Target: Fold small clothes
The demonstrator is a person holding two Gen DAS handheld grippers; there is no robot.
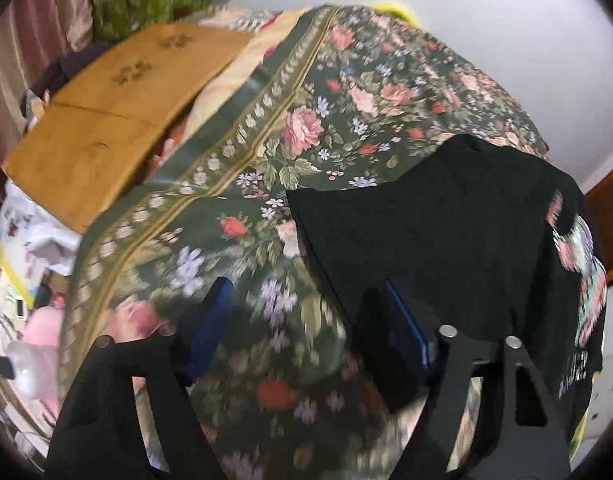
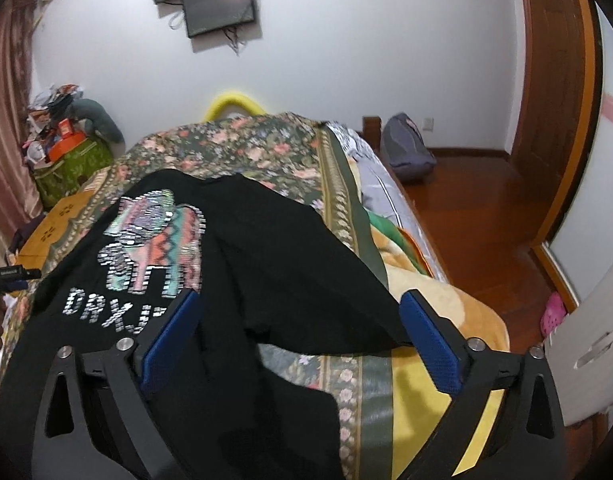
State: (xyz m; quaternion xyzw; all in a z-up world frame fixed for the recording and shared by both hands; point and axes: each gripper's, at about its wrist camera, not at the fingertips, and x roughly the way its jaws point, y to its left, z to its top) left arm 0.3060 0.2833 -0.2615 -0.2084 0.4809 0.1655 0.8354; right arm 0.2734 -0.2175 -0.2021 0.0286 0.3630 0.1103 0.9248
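Floral bedspread (image 1: 306, 128) carries a black shirt (image 2: 266, 240); wooden floor (image 2: 486, 208) alongside.

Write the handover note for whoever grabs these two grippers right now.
Left gripper: open, holding nothing, above the floral bedspread beside the left edge of the black T-shirt.
Right gripper: open; loose black cloth lies between its jaws, but the pads do not press on it.
The T-shirt lies spread on the bed, print side up with the elephant print showing, rumpled on its right side.
Done: shirt laid out. It cannot be told whether a fold has been made.
Left: grip the edges, fold, smooth.
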